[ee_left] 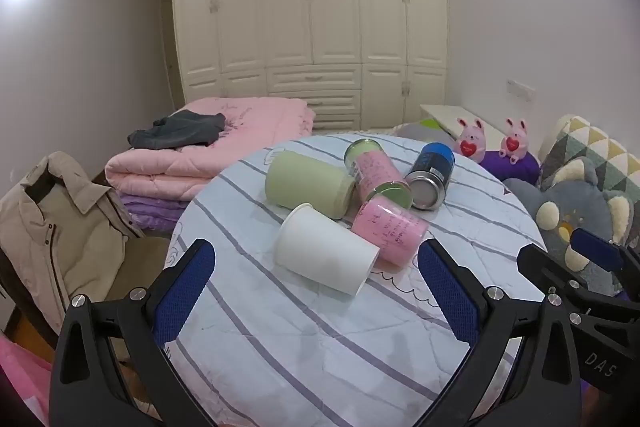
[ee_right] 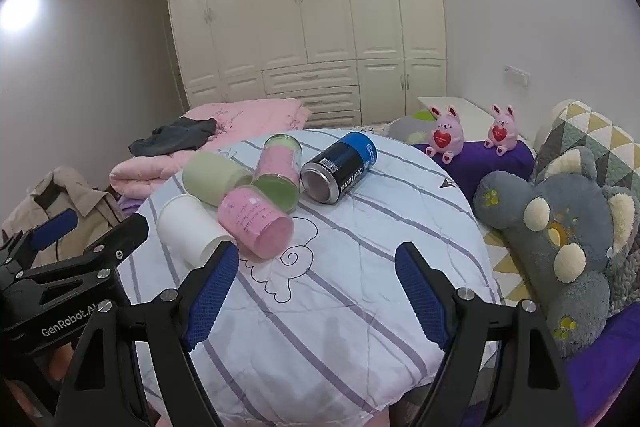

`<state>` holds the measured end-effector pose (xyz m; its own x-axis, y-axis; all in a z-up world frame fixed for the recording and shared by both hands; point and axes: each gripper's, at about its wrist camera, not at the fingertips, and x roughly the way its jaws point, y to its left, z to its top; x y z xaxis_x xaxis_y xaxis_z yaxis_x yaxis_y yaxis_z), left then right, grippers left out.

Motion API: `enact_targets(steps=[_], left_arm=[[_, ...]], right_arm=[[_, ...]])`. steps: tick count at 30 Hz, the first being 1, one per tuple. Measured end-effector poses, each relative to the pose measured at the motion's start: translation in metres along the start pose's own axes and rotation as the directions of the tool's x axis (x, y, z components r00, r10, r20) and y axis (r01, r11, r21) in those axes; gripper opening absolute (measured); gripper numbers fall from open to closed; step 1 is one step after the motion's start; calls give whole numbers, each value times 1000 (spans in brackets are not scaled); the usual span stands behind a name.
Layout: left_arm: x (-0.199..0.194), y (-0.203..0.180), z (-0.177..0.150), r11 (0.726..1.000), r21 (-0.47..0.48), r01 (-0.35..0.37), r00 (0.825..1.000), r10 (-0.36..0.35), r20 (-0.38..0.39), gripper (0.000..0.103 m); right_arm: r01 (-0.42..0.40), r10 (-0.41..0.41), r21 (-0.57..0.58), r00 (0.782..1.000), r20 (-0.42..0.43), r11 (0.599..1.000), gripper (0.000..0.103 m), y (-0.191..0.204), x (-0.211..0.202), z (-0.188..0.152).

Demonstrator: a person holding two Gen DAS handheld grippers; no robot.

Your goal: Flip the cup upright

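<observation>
I hold the left gripper [ee_left: 316,259] with jaws spread wide, empty, above the table [ee_left: 280,347]. The right gripper [ee_right: 318,263] is likewise spread and empty. Just ahead, the white cup [ee_left: 326,255] lies on its side, touching the pink cup [ee_left: 390,231]. Behind lie a green cup [ee_left: 308,185], a jar [ee_left: 374,169] and a can [ee_left: 432,175].

Home bedroom. Cream built-in wardrobe [ee_left: 308,15] with drawers fills the wall straight ahead of the hand-held gripper. Folded pink quilt [ee_left: 208,147] ahead-left, dark garment [ee_left: 180,133] on top. Beige jacket [ee_left: 52,227] to the left. Two pink bunny plushies [ee_right: 446,133] and grey plush bear [ee_right: 560,227] on the right. Round desk [ee_right: 360,247] under striped bedding-style cloth directly ahead.
</observation>
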<state>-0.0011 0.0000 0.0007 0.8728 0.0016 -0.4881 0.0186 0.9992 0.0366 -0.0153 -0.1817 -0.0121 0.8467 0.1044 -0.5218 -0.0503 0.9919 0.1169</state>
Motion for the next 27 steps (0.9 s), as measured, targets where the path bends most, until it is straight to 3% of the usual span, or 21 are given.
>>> enact_targets(steps=[27], left_arm=[[-8,-7,2,1000,25,-8,1000,7,15,102]], right_arm=[[-1,1,31,1000,20,1000,82,-3,-5,1]])
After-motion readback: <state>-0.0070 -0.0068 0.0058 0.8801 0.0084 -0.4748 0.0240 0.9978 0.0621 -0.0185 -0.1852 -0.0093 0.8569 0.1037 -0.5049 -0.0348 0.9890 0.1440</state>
